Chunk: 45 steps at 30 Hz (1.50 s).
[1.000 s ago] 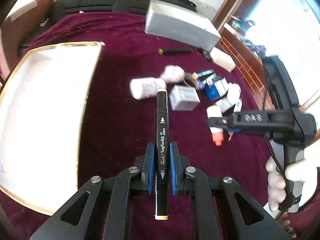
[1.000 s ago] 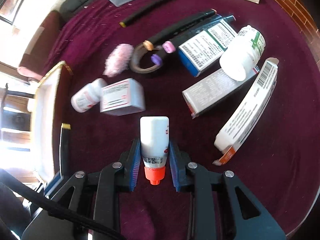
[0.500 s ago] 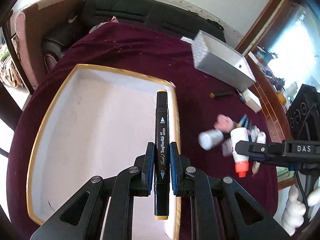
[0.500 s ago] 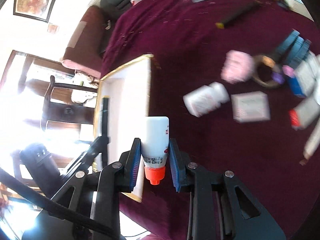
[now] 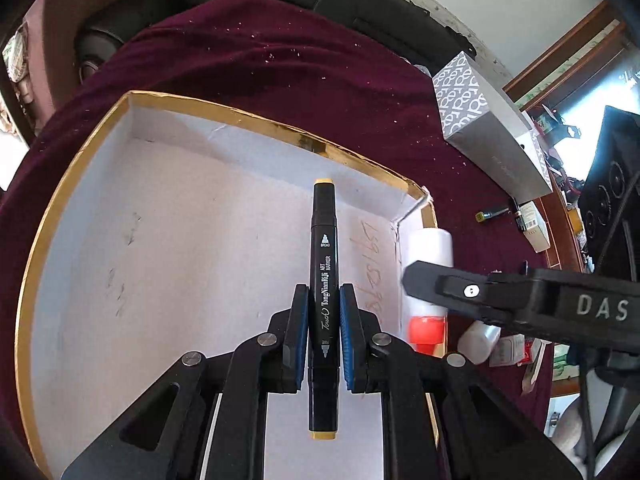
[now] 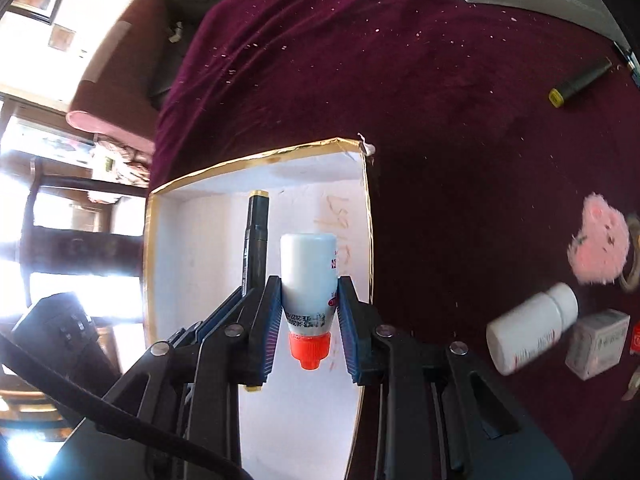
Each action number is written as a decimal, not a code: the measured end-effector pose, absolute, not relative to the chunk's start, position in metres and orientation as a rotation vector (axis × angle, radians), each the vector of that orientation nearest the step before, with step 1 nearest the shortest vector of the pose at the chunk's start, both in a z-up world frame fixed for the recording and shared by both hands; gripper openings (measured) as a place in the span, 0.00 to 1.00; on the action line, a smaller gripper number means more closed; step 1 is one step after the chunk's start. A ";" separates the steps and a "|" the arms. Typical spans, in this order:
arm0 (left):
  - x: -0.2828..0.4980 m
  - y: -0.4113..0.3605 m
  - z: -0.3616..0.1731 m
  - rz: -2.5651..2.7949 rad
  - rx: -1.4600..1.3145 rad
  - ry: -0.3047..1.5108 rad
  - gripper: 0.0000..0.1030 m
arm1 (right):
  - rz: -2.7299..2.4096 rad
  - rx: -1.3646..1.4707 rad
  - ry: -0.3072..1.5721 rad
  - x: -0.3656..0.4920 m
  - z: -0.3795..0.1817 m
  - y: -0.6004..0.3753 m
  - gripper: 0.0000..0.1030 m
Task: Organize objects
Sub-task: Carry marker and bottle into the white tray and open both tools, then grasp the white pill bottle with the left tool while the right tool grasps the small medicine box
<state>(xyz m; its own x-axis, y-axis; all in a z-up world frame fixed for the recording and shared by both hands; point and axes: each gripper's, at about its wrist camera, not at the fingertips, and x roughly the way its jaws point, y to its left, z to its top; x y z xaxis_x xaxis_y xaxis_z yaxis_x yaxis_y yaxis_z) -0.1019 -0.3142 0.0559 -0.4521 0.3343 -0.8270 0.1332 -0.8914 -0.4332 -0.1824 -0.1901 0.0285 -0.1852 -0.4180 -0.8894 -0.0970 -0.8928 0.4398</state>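
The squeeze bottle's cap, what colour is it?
Orange-red cap, clearest in the right wrist view.

Black art marker (image 5: 323, 280) with yellow end caps and white lettering, clamped at mid-barrel, pointing forward above the white floor of a shallow gold-rimmed box (image 5: 224, 114). Small white squeeze bottle (image 6: 307, 284) with an orange cap, pinched near its neck, cap end toward the camera, hanging over the box's right side just inside its rim.

Matt white card box (image 5: 160, 240) with shiny gold-foil rim, napped maroon cloth (image 5: 280, 64), glossy black plastic marker (image 5: 324, 264)
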 end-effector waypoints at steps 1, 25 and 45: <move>-0.103 -0.315 0.055 2.485 -1.573 -0.682 0.11 | -2.186 1.859 -0.598 -0.185 0.027 -0.192 0.24; -0.072 -0.317 0.117 2.572 -1.444 -0.638 0.26 | -2.780 1.421 -0.196 -0.117 0.157 -0.102 0.49; -0.093 -0.105 0.089 2.337 -1.397 0.267 0.39 | -2.707 1.817 -0.832 -0.006 0.050 0.099 0.92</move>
